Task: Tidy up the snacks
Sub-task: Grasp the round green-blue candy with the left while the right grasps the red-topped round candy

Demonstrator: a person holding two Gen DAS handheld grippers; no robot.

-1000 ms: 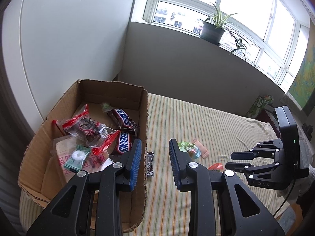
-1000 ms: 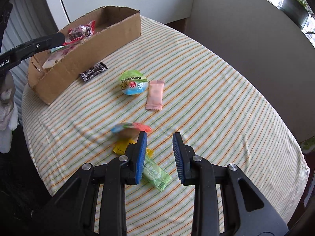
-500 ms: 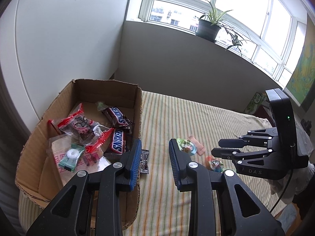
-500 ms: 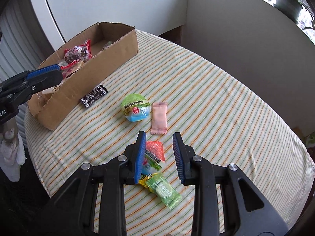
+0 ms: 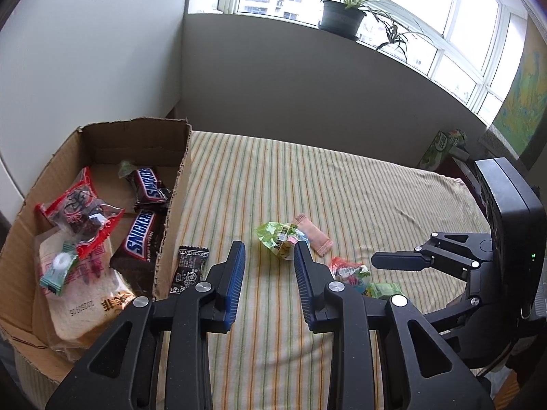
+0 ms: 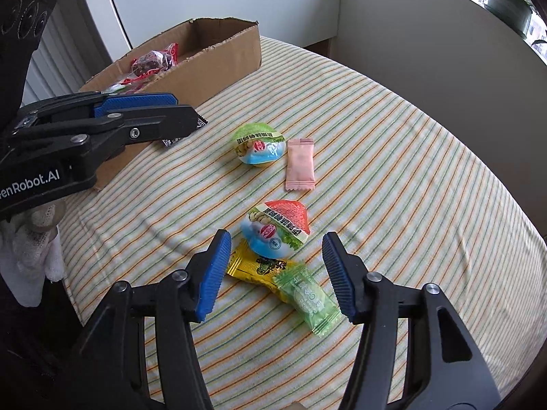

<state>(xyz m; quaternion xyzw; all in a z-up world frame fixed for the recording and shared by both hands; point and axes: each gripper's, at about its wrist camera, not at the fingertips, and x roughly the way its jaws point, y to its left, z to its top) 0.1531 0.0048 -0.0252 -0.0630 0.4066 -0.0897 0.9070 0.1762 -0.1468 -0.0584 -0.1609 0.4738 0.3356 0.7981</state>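
A cardboard box (image 5: 177, 184) at the table's left holds Snickers bars (image 5: 142, 235), a red packet (image 5: 82, 212) and other snacks; it also shows in the right wrist view (image 6: 218, 65). My left gripper (image 5: 270, 256) is open and empty, just right of the box, near a black sachet (image 5: 189, 266) and a green-lidded jelly cup (image 5: 278, 237). My right gripper (image 6: 275, 256) is open wide, its fingers either side of a red-lidded jelly cup (image 6: 278, 229), a yellow packet (image 6: 258, 268) and a green candy (image 6: 309, 299). A pink sachet (image 6: 300, 164) lies beside the green-lidded cup (image 6: 259, 147).
The table wears a striped cloth (image 6: 410, 171) and is rounded, with its edge close below my right gripper. A grey wall and a windowsill with a potted plant (image 5: 343, 17) stand behind. A green carton (image 5: 441, 147) sits past the far right edge.
My right gripper has opened wide and let go of the red-lidded jelly cup, which now rests on the cloth. My left gripper has moved right, away from the box.
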